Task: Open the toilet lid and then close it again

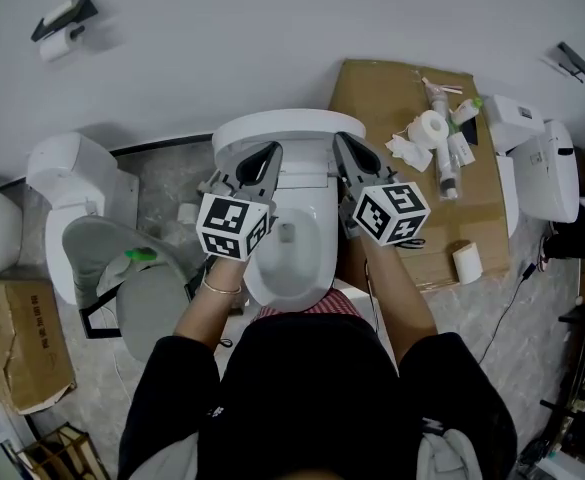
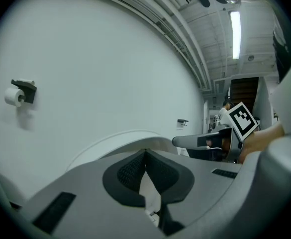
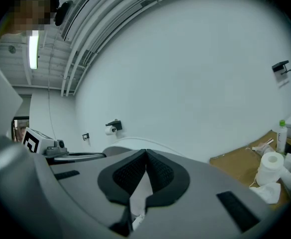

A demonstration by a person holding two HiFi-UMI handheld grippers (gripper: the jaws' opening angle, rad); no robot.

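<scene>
The white toilet (image 1: 288, 253) stands right below me against the wall. Its lid (image 1: 282, 128) appears raised at the back, and its curved white upper edge (image 2: 130, 136) (image 3: 150, 144) rises just beyond both sets of jaws. My left gripper (image 1: 269, 155) is at the lid's left side and my right gripper (image 1: 344, 148) at its right side, both pointing at the wall. In the left gripper view the left gripper (image 2: 145, 153) has its pads meeting at the tips with nothing between them. The right gripper (image 3: 146, 153) looks the same in its own view. I cannot tell whether either touches the lid.
A flattened cardboard sheet (image 1: 392, 108) to the right carries a paper roll (image 1: 432, 128) and bottles. Another white toilet (image 1: 72, 173) with a grey seat sits to the left. A cardboard box (image 1: 17, 343) lies at lower left. A toilet-roll holder (image 1: 62, 23) hangs on the wall.
</scene>
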